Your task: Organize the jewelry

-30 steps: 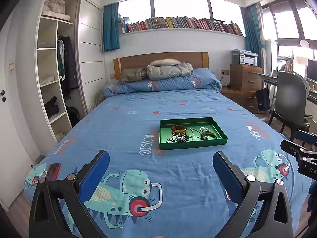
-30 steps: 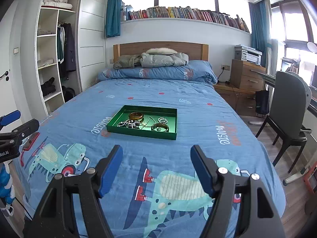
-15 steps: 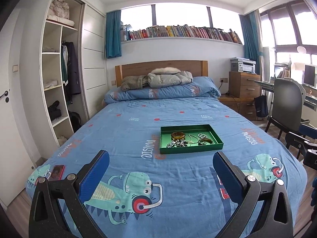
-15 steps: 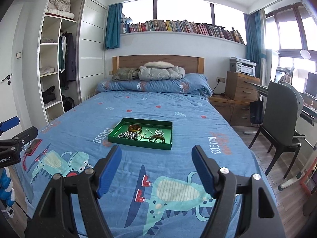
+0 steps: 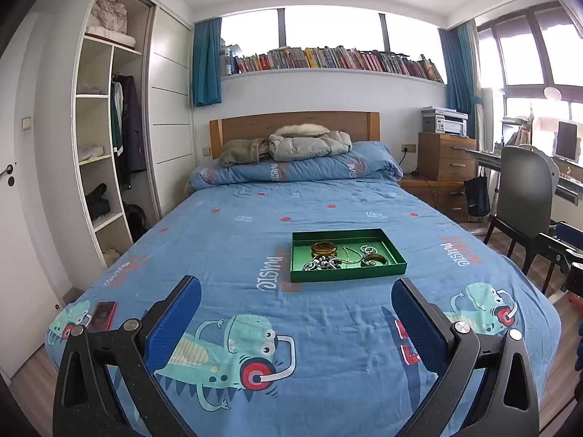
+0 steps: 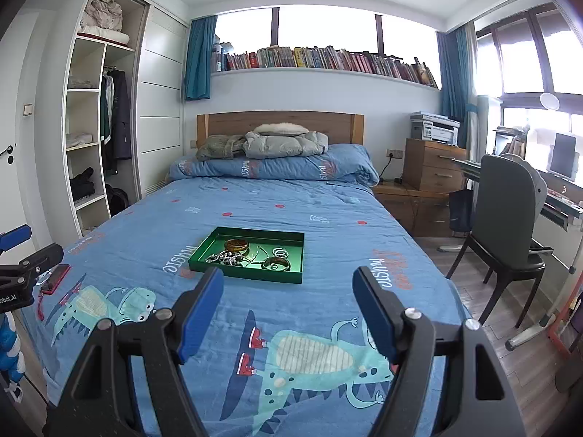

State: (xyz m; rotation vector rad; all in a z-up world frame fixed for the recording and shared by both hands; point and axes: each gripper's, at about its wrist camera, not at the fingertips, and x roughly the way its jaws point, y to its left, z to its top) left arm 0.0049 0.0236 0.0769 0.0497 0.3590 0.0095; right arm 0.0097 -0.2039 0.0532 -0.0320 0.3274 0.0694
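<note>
A green tray (image 5: 346,277) lies on the blue bed, also in the right wrist view (image 6: 247,276). In it are an amber bangle (image 5: 323,248), a second brown bangle (image 5: 374,260), a tangle of silver chain (image 5: 322,264) and small silver rings (image 5: 366,248). The amber bangle (image 6: 237,244), brown bangle (image 6: 276,264) and chain (image 6: 224,258) also show in the right wrist view. My left gripper (image 5: 296,291) is open and empty, well short of the tray. My right gripper (image 6: 288,280) is open and empty, near the foot of the bed.
A red phone (image 5: 104,315) lies on the bed's left front corner. A grey chair (image 6: 510,215) and desk stand right of the bed, with a wooden nightstand (image 6: 433,171) behind. Wardrobe shelves (image 5: 98,153) line the left wall.
Both grippers have pulled back and risen; the tray looks smaller and farther, and more of the room and ceiling shows. Both stay open.
</note>
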